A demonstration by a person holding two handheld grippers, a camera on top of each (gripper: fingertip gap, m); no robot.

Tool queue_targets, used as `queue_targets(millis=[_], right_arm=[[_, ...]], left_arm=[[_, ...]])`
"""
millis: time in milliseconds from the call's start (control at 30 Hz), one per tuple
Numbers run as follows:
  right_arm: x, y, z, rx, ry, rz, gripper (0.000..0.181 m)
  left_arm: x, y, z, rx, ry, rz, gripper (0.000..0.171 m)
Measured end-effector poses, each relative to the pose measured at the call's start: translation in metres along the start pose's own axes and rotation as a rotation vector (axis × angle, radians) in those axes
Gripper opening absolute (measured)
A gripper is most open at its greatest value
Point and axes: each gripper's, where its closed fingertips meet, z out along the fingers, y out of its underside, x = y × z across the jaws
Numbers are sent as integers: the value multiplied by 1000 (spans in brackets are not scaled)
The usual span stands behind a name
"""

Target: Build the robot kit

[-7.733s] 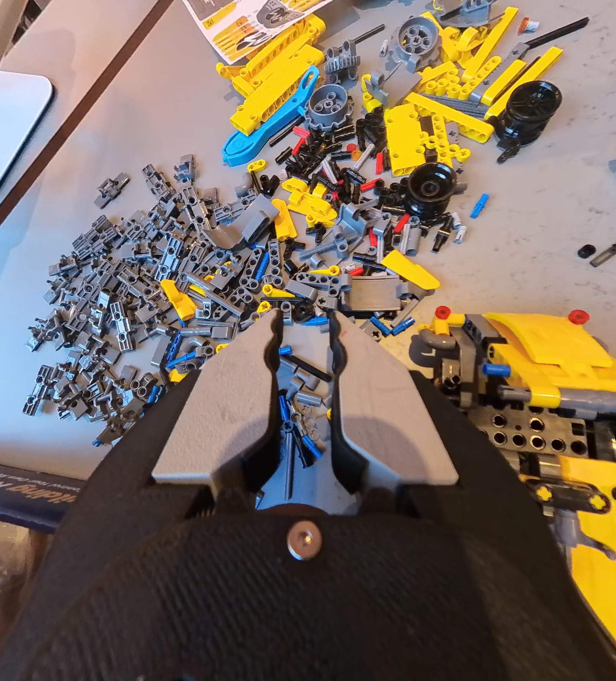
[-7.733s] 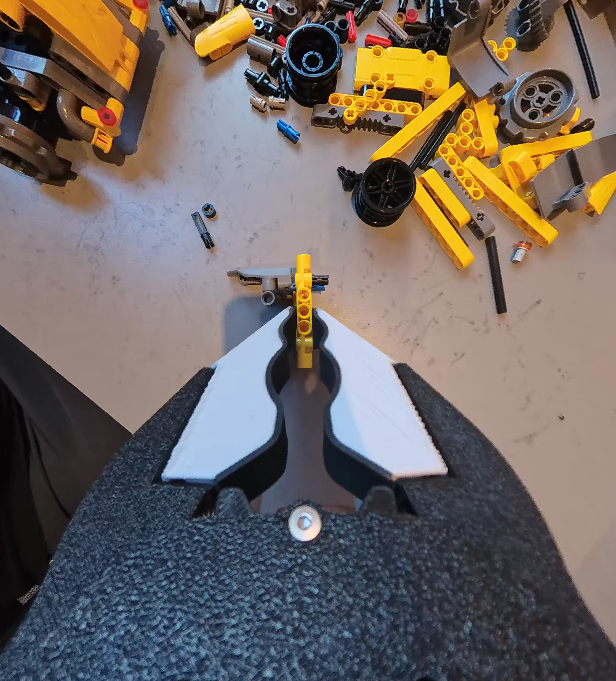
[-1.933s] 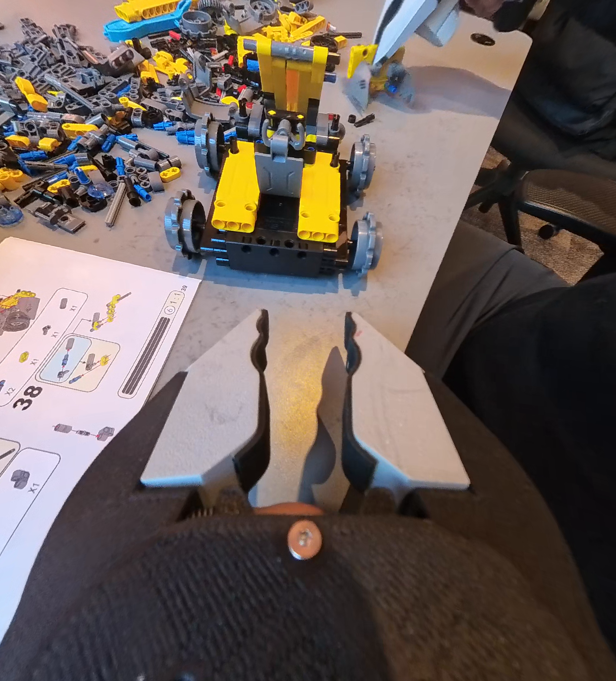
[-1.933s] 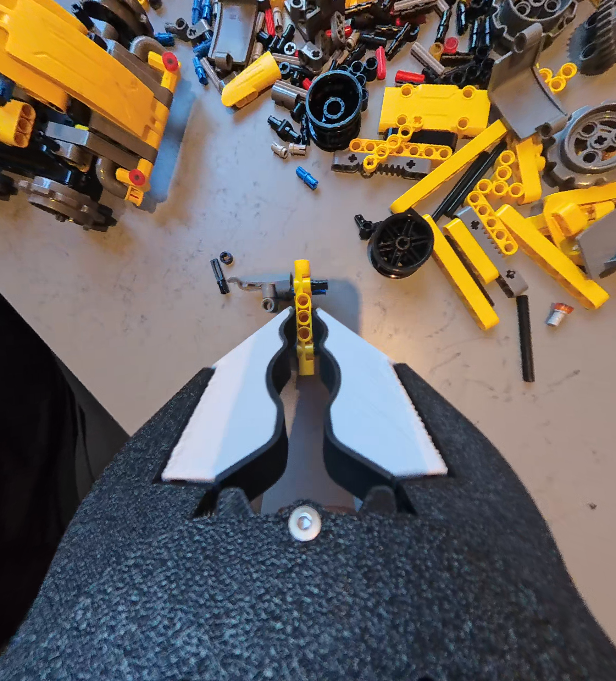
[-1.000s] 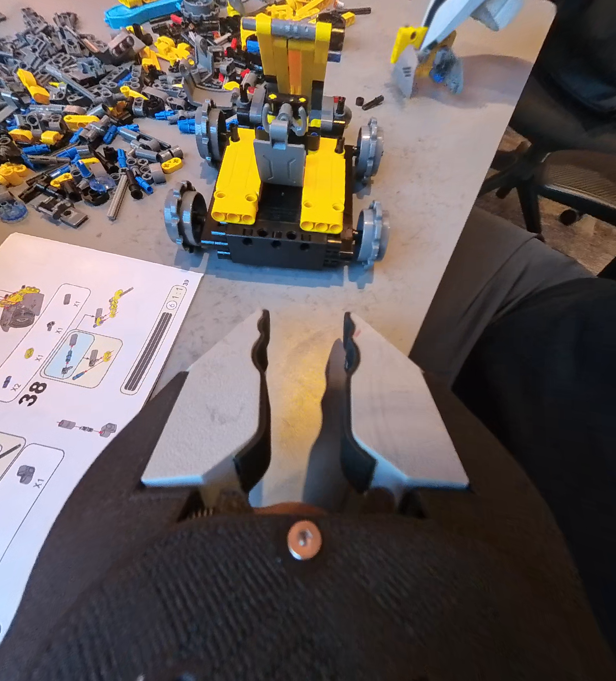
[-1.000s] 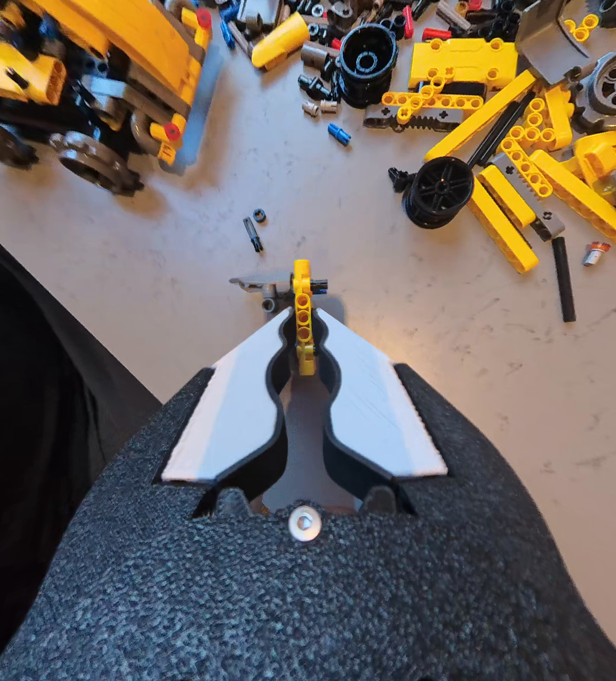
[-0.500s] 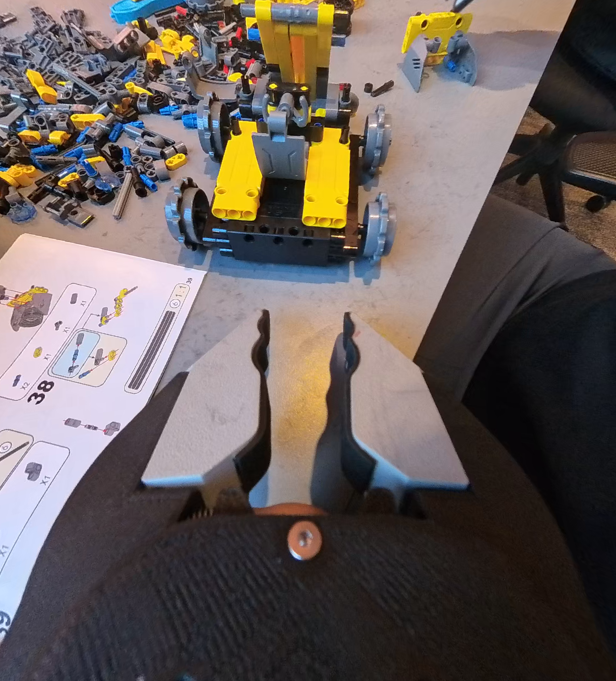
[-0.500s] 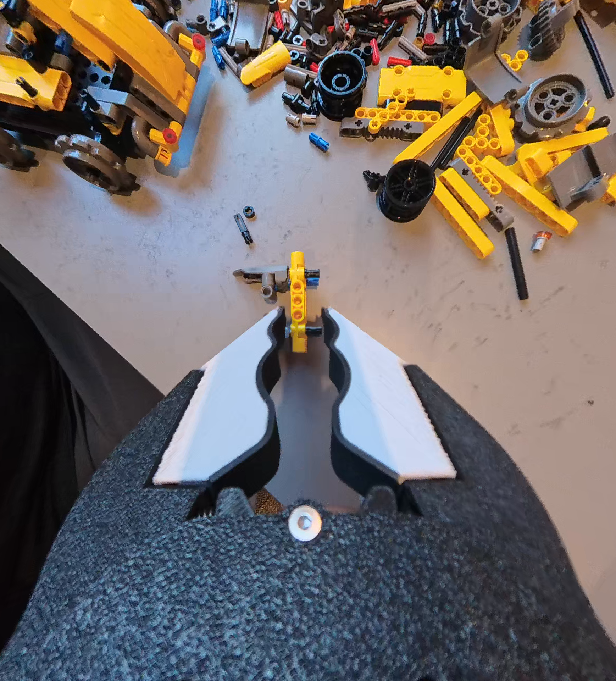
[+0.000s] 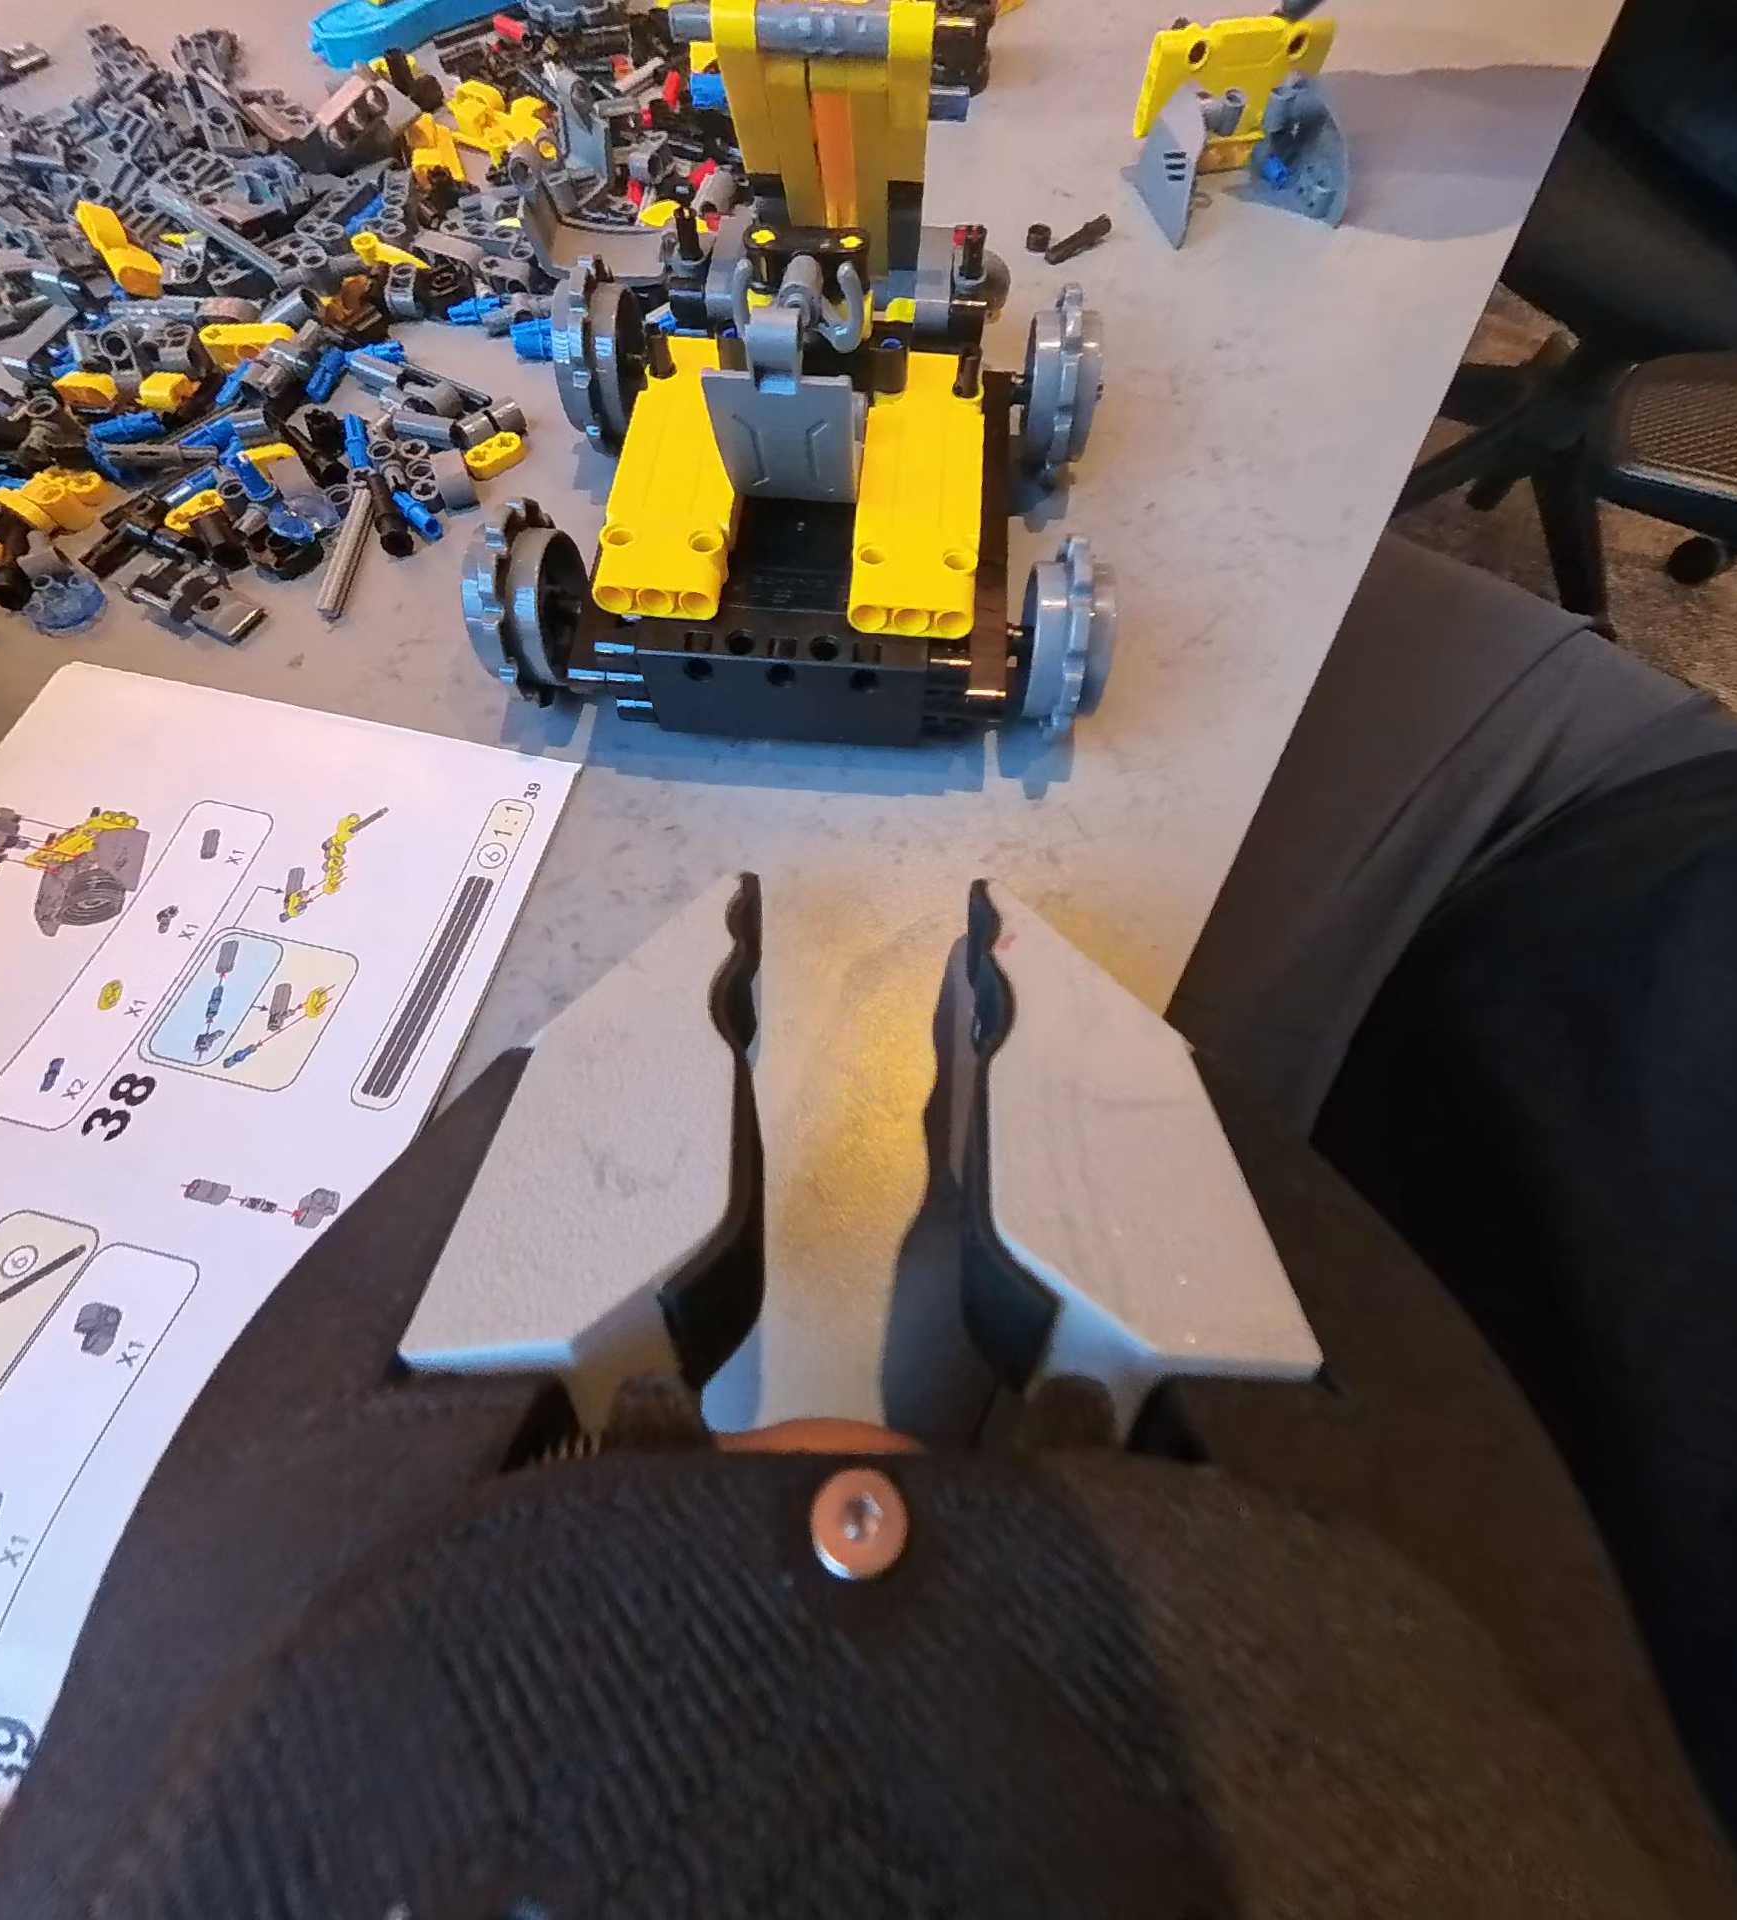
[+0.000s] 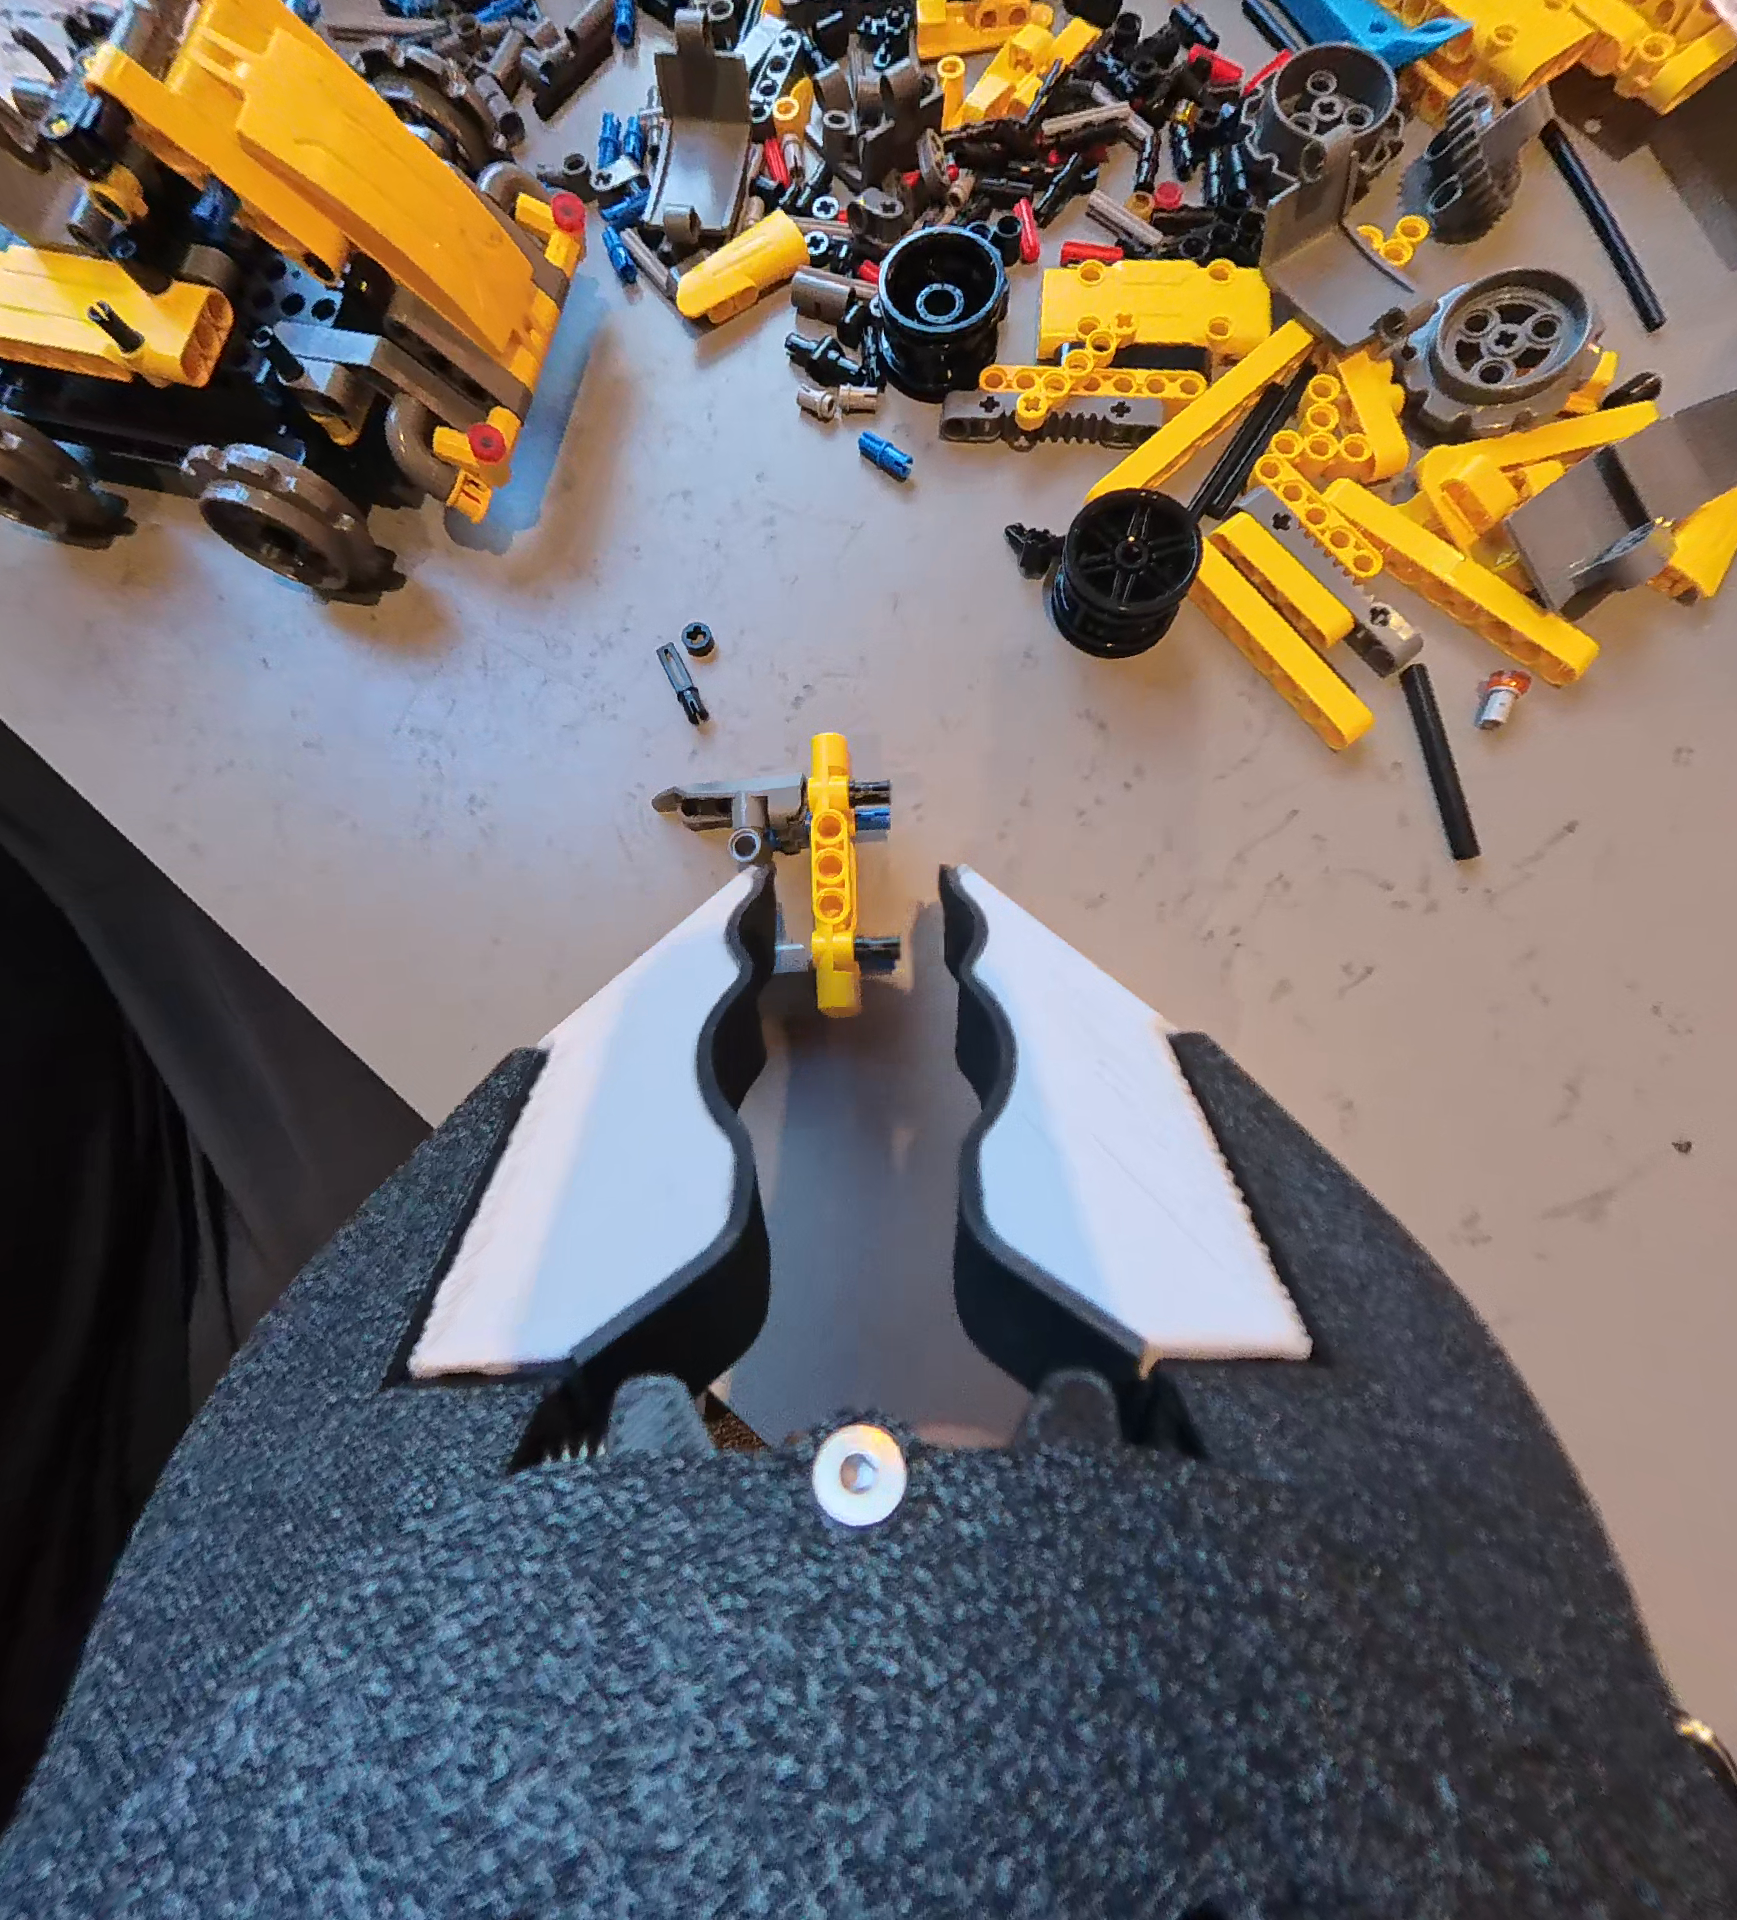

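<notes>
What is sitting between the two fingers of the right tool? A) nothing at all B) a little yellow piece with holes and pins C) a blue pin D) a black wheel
B: in the right wrist view the small yellow beam assembly lies on the table between the open fingers of the right tool, with a gap on each side of it.
</notes>
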Motion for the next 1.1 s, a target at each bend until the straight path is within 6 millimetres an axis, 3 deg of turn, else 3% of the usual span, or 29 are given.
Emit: queue_targets(millis=[233,433,767,1100], right_arm=[[-1,7,6,-25,-16,17,31],[-7,8,13,-24,-97,48,7],[-22,2,14,-8,-239,183,7],[-46,-16,0,106,-475,356,7]], left_arm=[[2,-1,-2,13,17,-1,38],[2,0,-2,9,10,13,38],[3,-1,-1,12,-11,41,36],[15,-9,4,43,-99,212,34]])
